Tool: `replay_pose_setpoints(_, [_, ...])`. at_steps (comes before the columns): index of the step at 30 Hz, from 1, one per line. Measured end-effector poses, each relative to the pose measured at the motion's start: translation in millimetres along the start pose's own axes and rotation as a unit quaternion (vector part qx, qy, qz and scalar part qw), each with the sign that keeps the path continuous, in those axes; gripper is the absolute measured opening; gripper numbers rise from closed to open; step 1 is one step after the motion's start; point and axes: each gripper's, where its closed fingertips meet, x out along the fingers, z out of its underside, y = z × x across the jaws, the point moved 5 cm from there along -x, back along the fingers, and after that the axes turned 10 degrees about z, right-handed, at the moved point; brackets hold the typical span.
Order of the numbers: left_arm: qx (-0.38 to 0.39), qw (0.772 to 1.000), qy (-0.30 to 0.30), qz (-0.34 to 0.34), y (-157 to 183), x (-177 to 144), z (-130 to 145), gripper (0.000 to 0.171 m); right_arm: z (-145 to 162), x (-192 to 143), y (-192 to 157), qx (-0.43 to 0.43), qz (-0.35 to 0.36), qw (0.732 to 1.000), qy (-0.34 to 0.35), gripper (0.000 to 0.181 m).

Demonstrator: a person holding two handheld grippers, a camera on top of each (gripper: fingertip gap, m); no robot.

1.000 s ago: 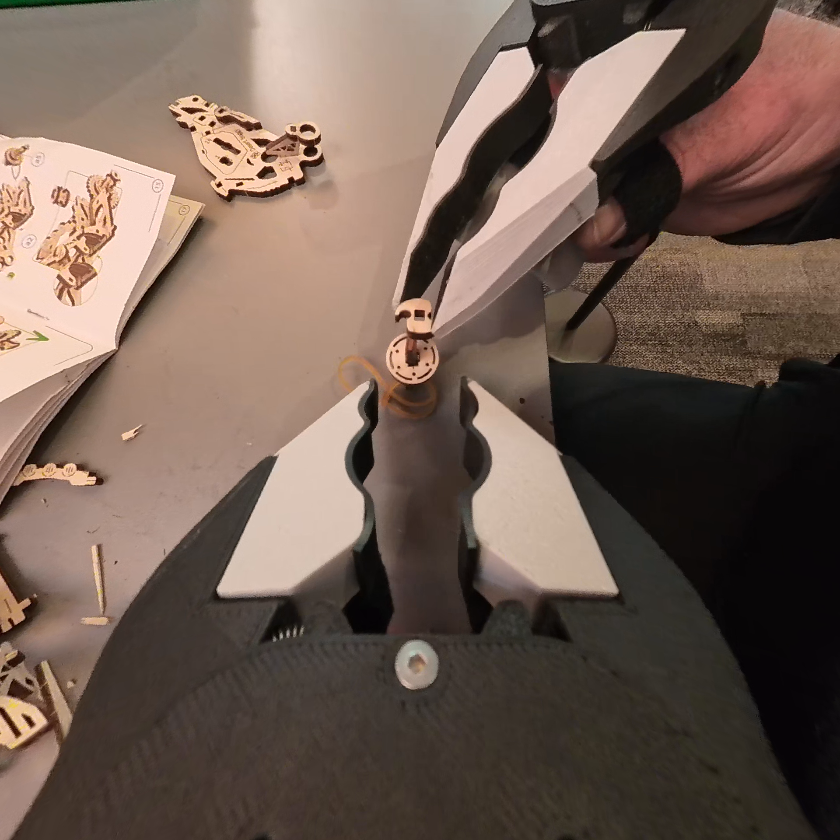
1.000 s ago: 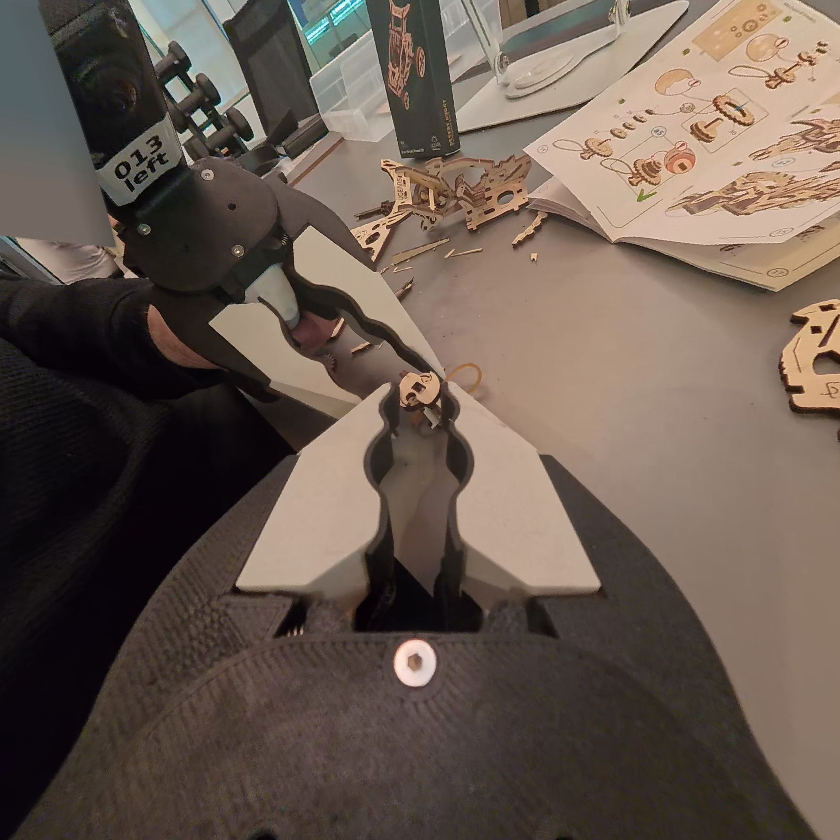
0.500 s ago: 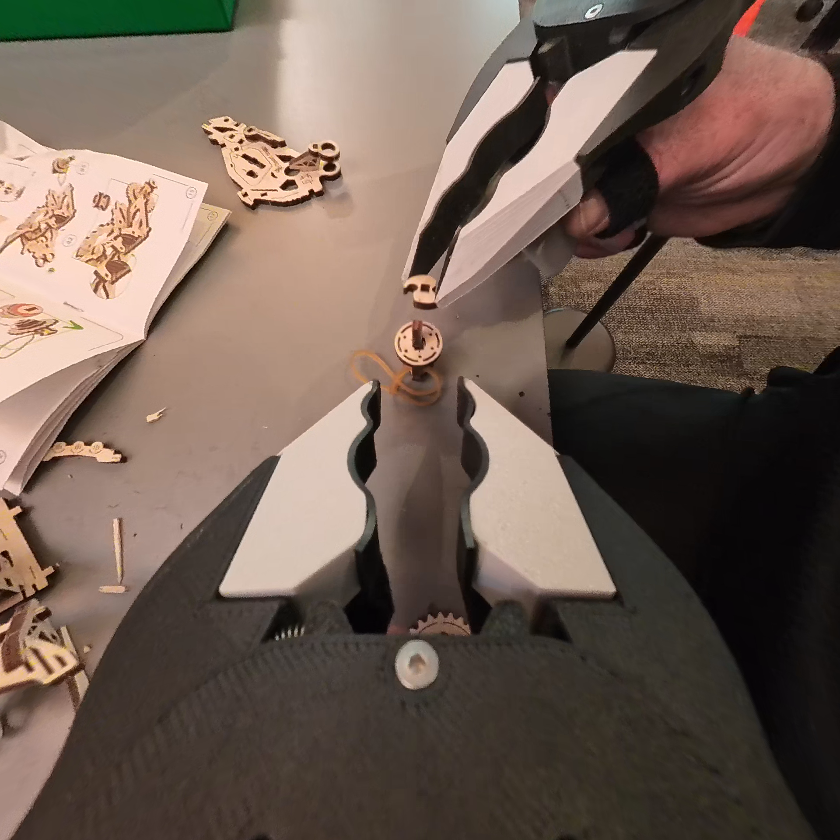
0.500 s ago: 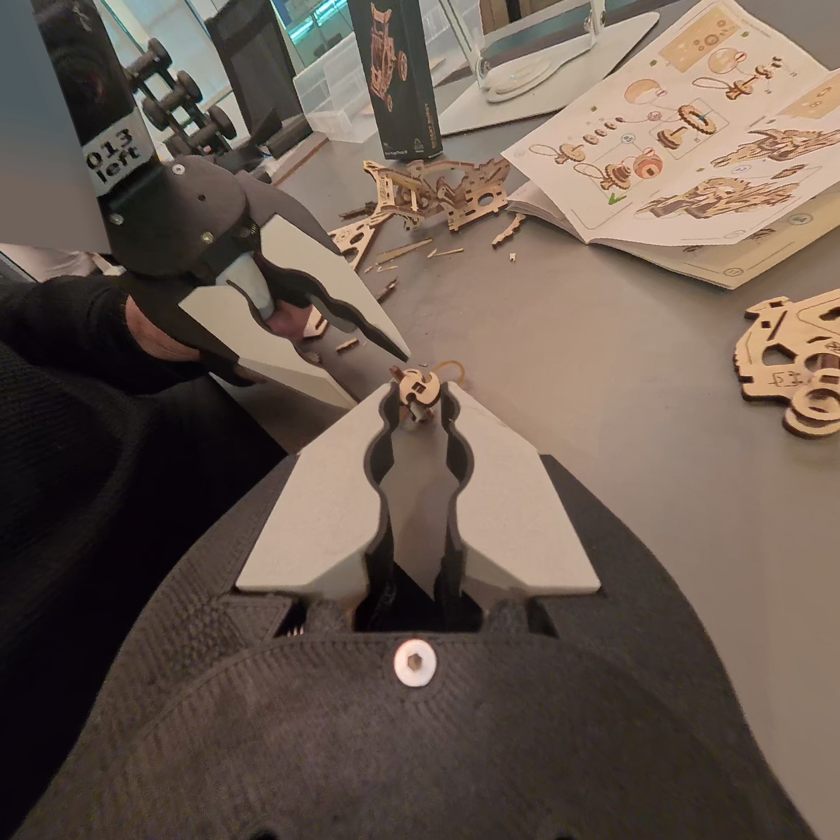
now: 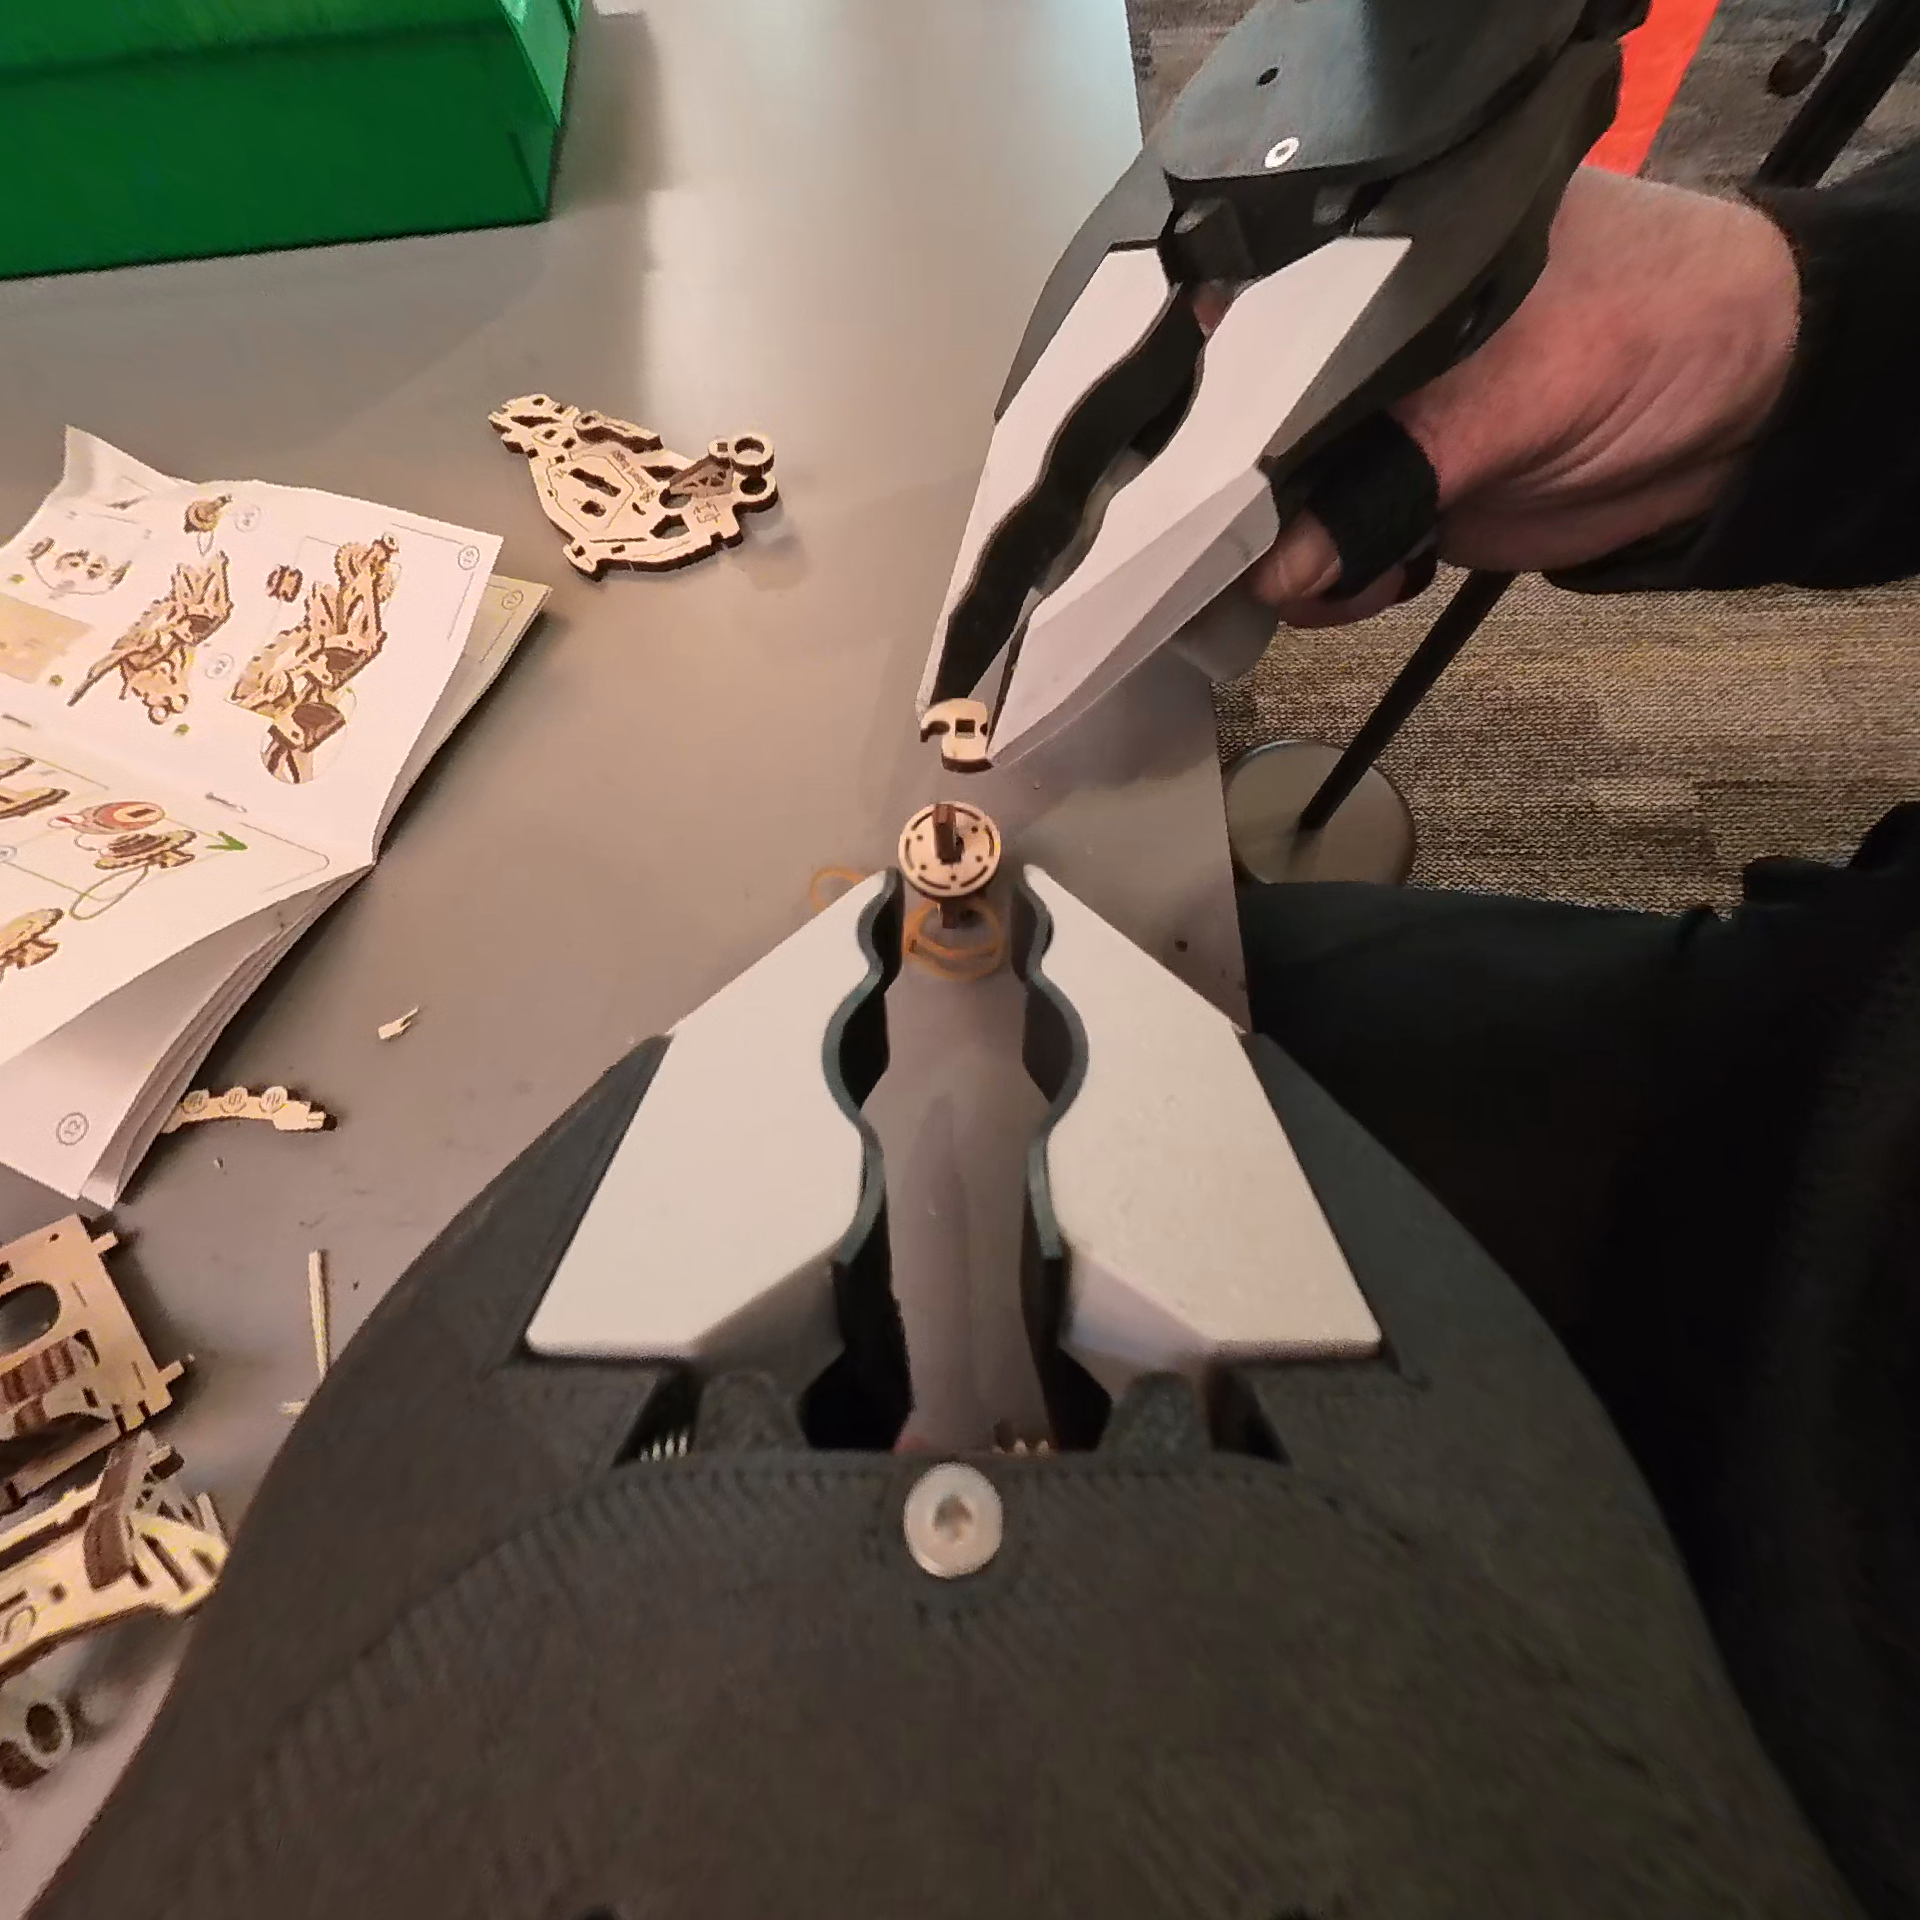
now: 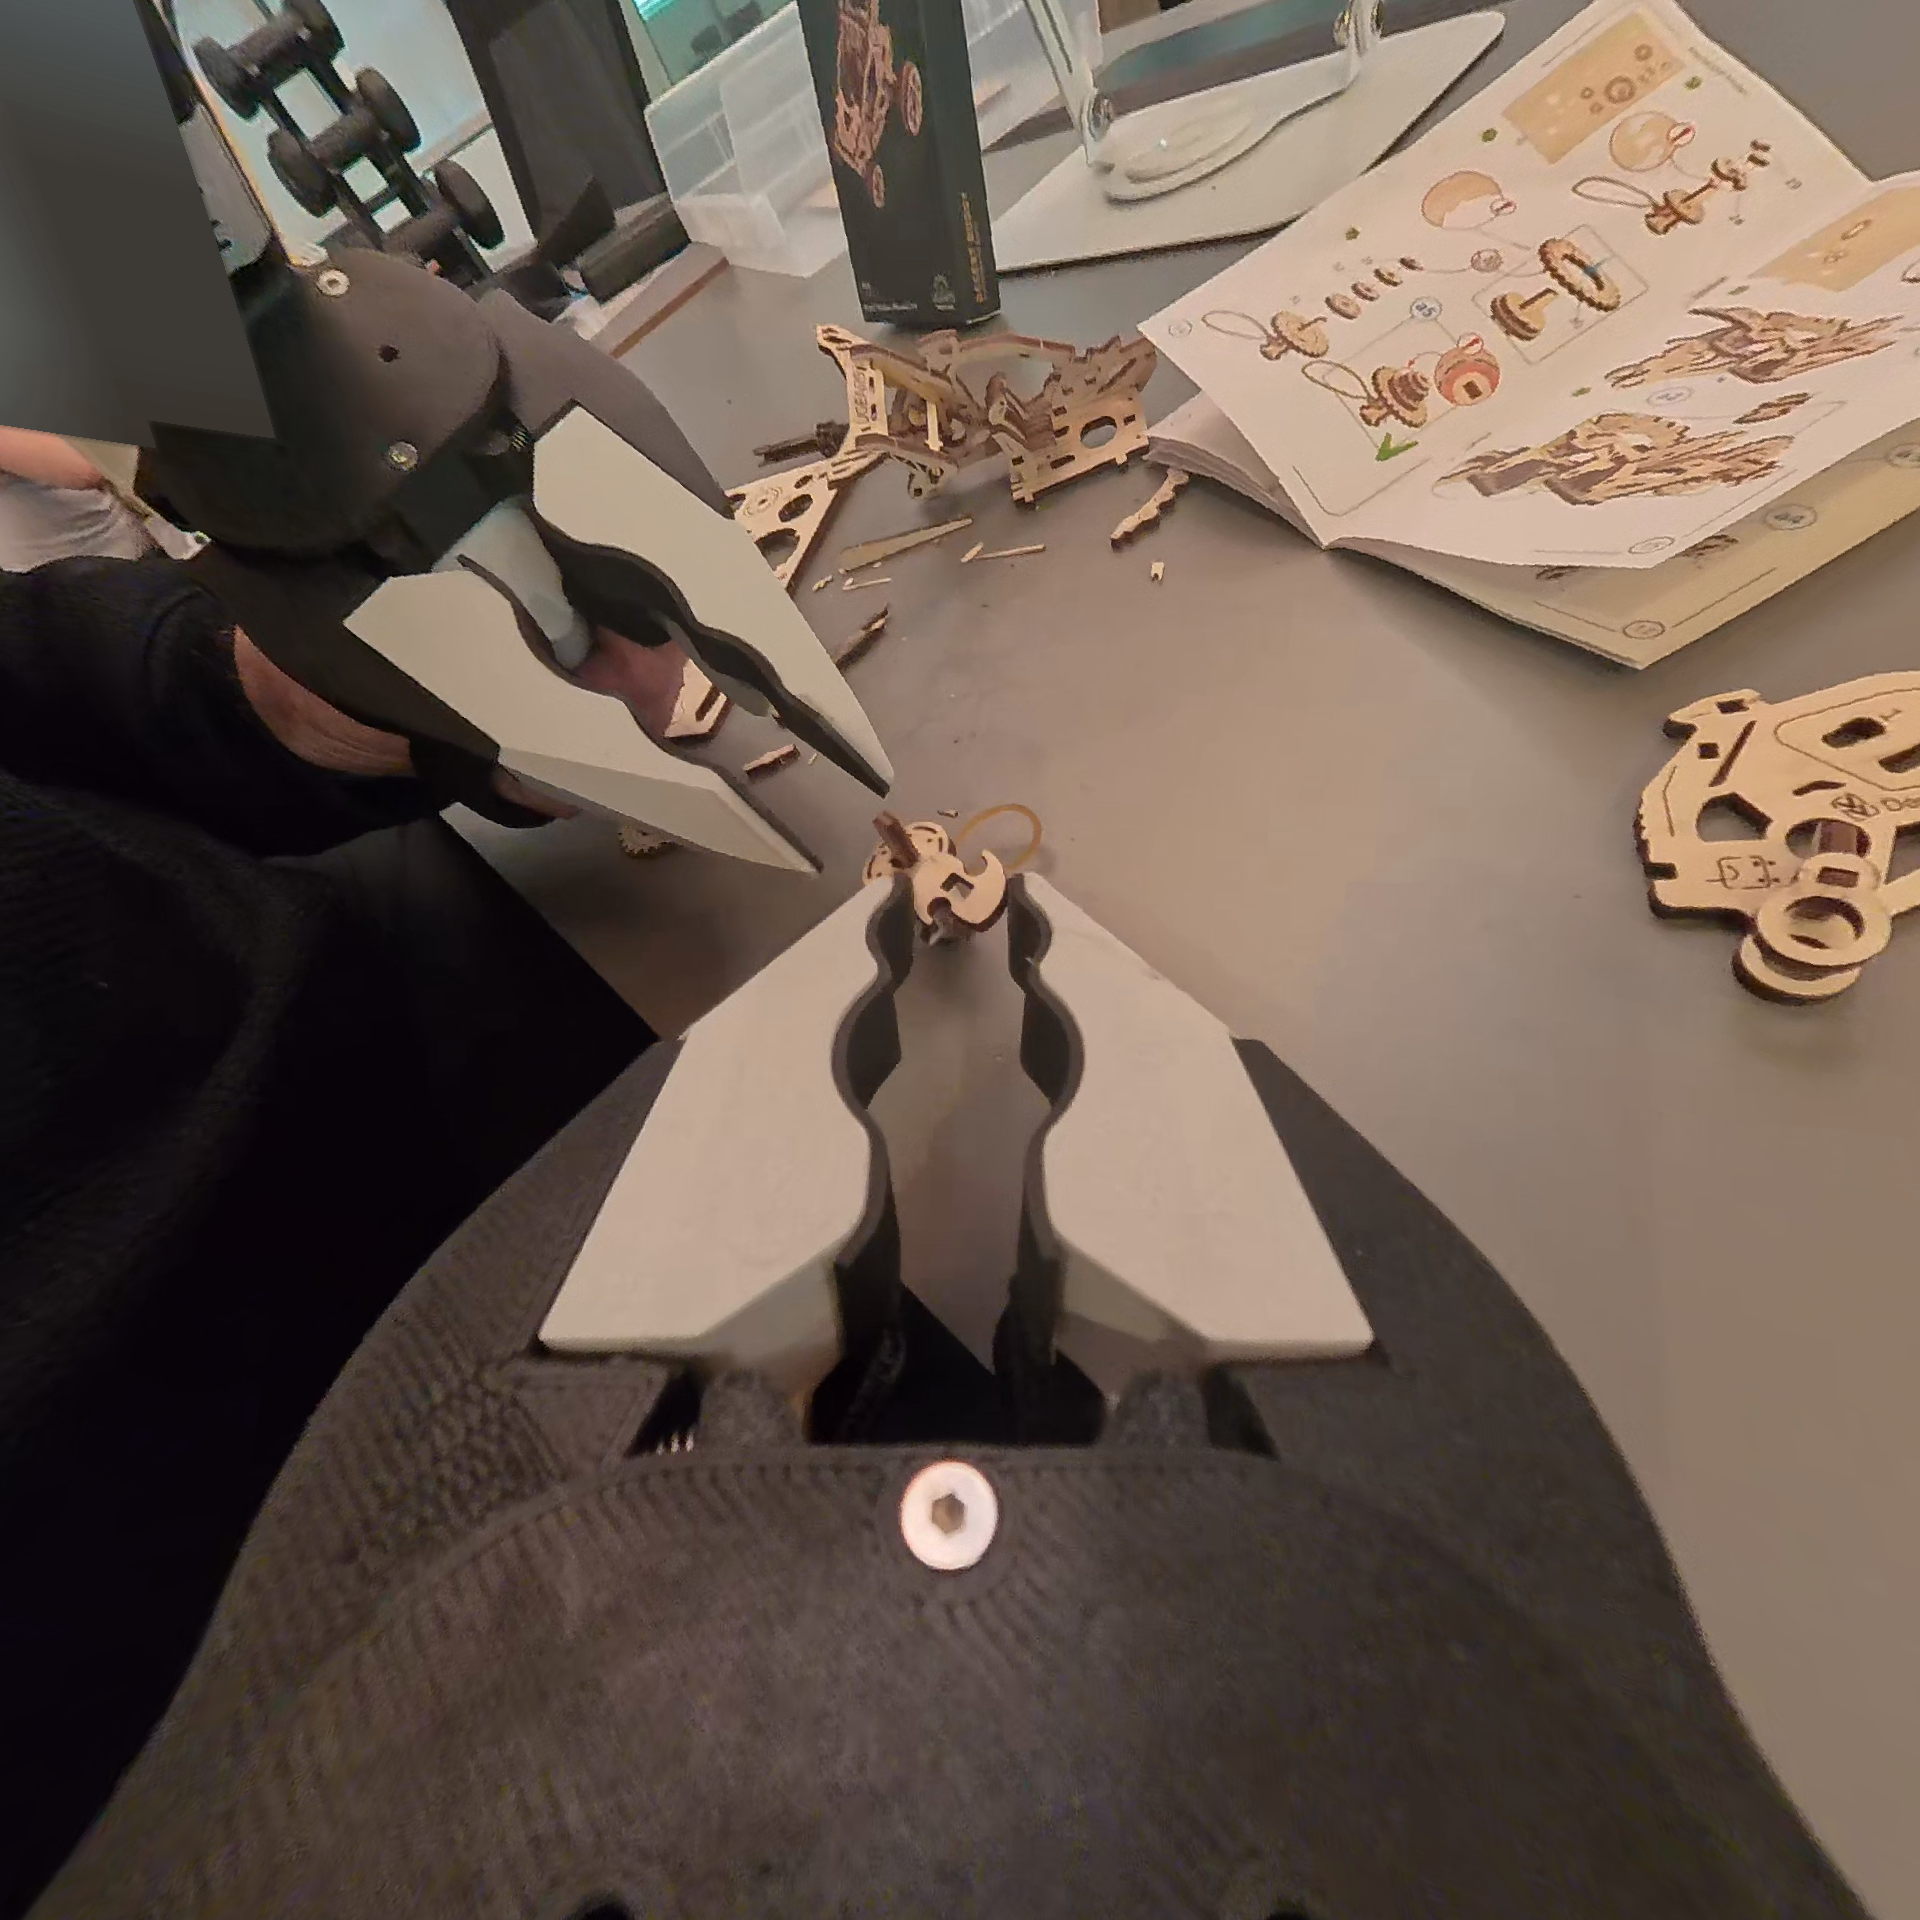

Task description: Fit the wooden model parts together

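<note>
A small round wooden disc on a thin axle stands on the grey table, with an orange rubber band looped at its foot. My left gripper is open, its fingertips on either side of the axle just below the disc and not touching it. My right gripper is shut on a small notched wooden piece and holds it a little above the axle's tip. In the right wrist view the piece sits between my right gripper's tips, in front of the disc, with the left gripper close by.
An open instruction booklet lies at the left. A flat wooden body part lies beyond it. A part-built wooden frame, loose offcuts and a dark box are farther off. A green box stands at the back. The table edge is close on the right. Left and right tips are no more than a few centimetres apart.
My right gripper has lifted the notched piece up off the axle's tip. My left gripper has moved forward and its fingers have narrowed around the axle.
</note>
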Motion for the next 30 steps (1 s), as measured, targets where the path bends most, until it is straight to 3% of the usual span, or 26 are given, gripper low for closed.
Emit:
replay_pose_setpoints(7, [0.012, 1.0, 0.001, 0.004, -0.9, 4.2, -3.8, 0.007, -7.6, 4.9, -13.6, 0.0, -0.008, 1.0, 0.018, 0.015])
replay_pose_setpoints(22, [0.022, 1.0, -0.007, -0.004, -2.3, 2.8, 0.3, 0.008, -6.3, 9.9, -19.4, 0.023, 0.013, 1.0, 0.01, 0.015])
replay_pose_setpoints(30, [-0.066, 0.995, 0.048, 0.05, -6.0, -10.0, -0.8, 0.004, -7.3, 11.0, -20.4, 0.007, 0.035, 0.999, 0.012, 0.015])
